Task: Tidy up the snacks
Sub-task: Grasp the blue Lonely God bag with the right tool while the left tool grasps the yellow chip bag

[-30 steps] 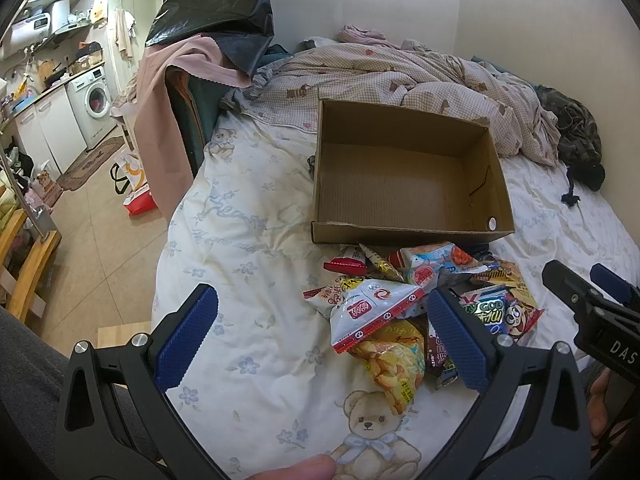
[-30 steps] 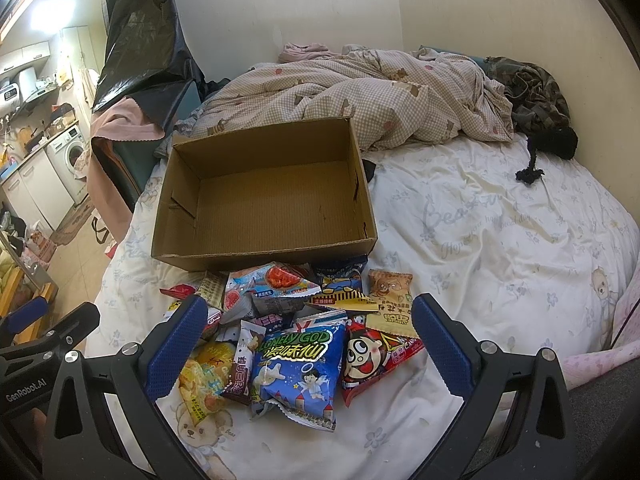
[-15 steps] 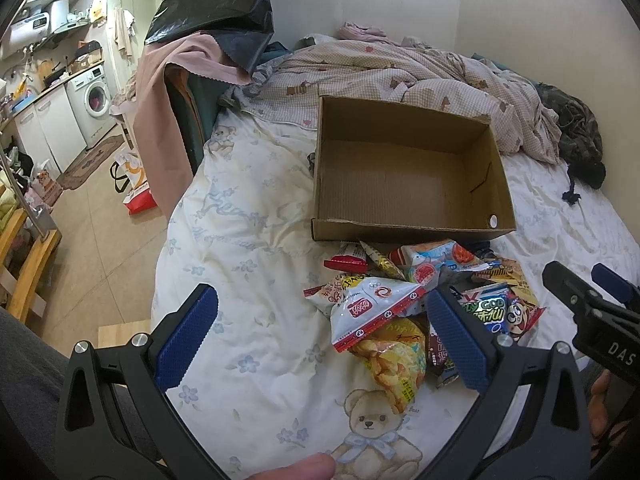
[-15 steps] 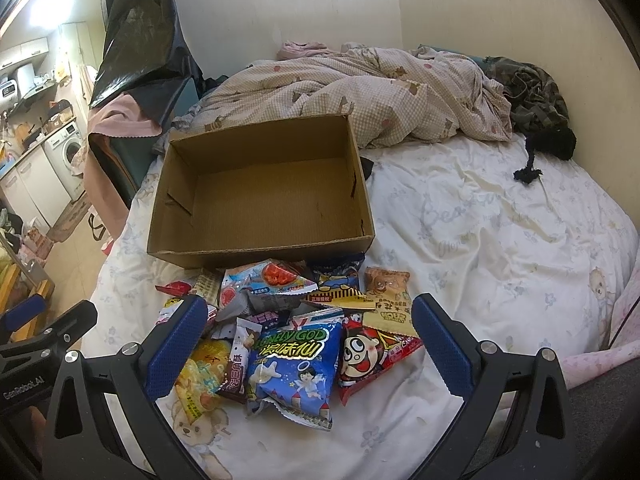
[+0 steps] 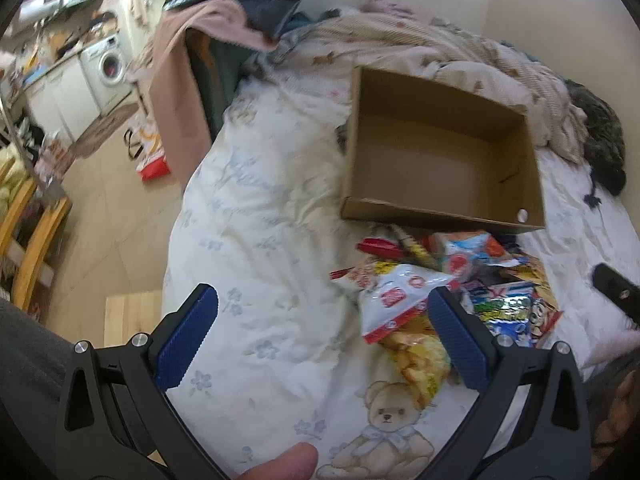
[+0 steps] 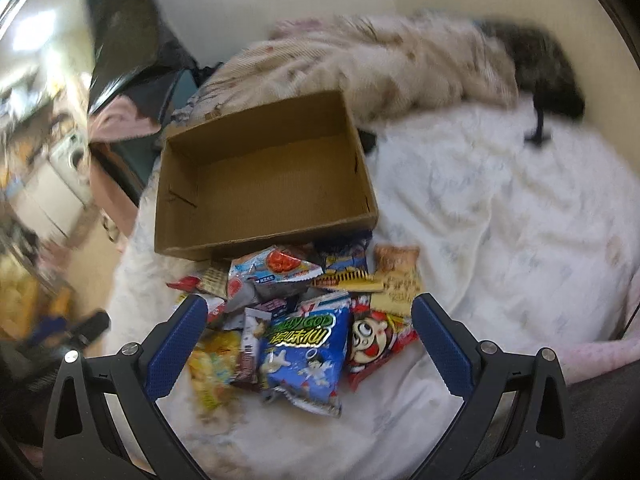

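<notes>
An empty cardboard box (image 5: 440, 168) (image 6: 264, 184) stands open on the white bed sheet. A pile of snack packets (image 5: 440, 280) (image 6: 304, 312) lies just in front of its near wall. It includes a white and red packet (image 5: 400, 300), a yellow packet (image 5: 420, 360), a blue packet (image 6: 304, 352) and a red cartoon-face packet (image 6: 372, 344). My left gripper (image 5: 324, 312) is open and empty, above the sheet to the left of the pile. My right gripper (image 6: 310, 324) is open and empty, with the blue packet between its jaws in view.
A rumpled checked duvet (image 6: 380, 64) and dark clothing (image 6: 548, 72) lie behind the box. The bed's left edge (image 5: 176, 240) drops to a tiled floor with a washing machine (image 5: 108, 68). A draped chair (image 5: 188, 80) stands beside the bed.
Both grippers have moved and tilted, so the views are blurred. The box and the pile have shifted in each view. The snacks have not been touched.
</notes>
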